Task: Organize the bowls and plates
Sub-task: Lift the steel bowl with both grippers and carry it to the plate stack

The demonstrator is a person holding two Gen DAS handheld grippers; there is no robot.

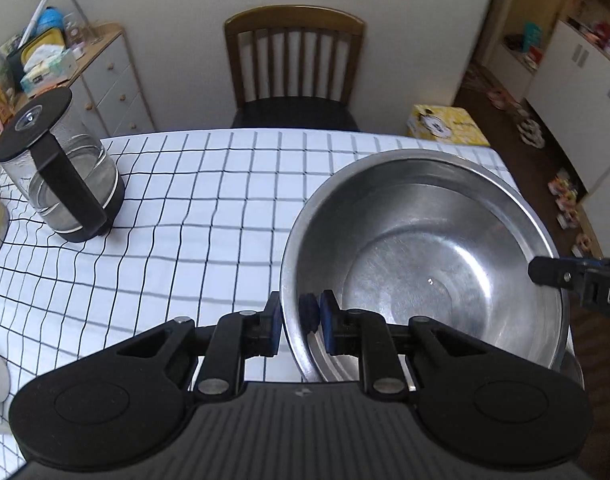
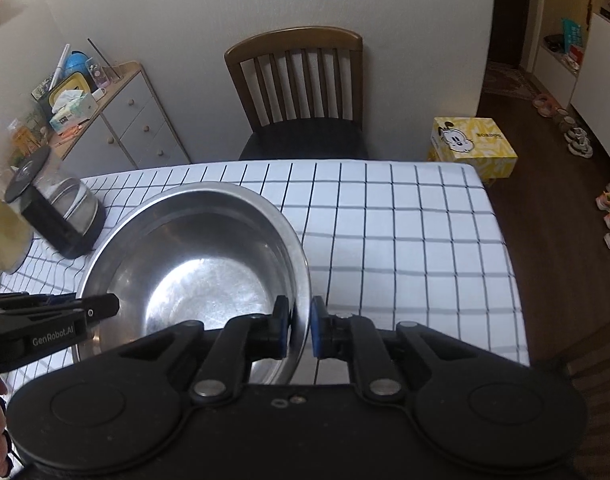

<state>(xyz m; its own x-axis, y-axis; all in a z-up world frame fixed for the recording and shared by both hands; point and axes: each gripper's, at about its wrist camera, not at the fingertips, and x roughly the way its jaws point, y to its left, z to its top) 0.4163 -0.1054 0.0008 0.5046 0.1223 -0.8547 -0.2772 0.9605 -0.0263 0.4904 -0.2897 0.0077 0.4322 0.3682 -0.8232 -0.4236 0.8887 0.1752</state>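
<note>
A large stainless steel bowl (image 1: 425, 260) (image 2: 193, 272) hangs tilted above the checked tablecloth (image 1: 185, 200) (image 2: 405, 240), held by both grippers. My left gripper (image 1: 299, 320) is shut on the bowl's left rim, one finger outside the wall and one blue pad inside. My right gripper (image 2: 301, 328) is shut on the opposite rim in the same way. Each gripper's tip shows in the other view: the right gripper (image 1: 545, 274) at the bowl's far side, the left gripper (image 2: 101, 306) over its left edge. The bowl is empty inside.
A glass kettle (image 1: 61, 184) (image 2: 53, 208) with a black lid stands on the table's left. A wooden chair (image 1: 293, 68) (image 2: 301, 92) faces the far edge. A yellow box (image 2: 473, 144) sits on the floor, and a cluttered drawer cabinet (image 2: 137, 120) stands at left.
</note>
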